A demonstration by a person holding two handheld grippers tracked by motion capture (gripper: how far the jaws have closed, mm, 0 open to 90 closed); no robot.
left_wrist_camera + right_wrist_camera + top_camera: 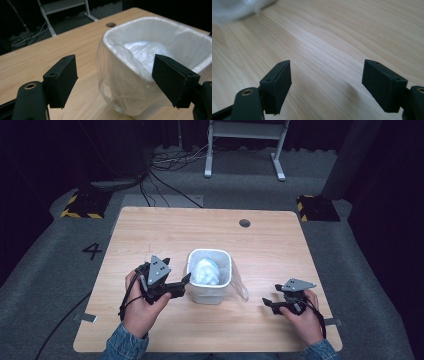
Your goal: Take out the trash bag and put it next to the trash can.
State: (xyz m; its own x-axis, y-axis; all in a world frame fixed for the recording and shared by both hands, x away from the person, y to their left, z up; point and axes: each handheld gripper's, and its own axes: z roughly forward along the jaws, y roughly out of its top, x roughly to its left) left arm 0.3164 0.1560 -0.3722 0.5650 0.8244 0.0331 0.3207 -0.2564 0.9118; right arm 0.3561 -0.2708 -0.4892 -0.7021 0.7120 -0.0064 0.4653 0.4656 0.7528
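- We judge that we are about to take hold of the thin clear plastic liner bag [239, 282] that lines the small white square plastic bin [208, 276] standing mid-table on the pale wooden table [150, 230].
- Our left gripper [186, 281] sits at the bin's left wall, jaws apart and clamping nothing; one straddles the rim.
- Our right gripper [266, 303] rests on the table, well apart, jaws spread and empty.
- Next we likely close on the rim film.
- The bin stands upright, mouth up, long axis vertical.

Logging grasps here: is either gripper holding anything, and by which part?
Nothing is held: left gripper is open at the lined bin's corner; right gripper is open above bare table.
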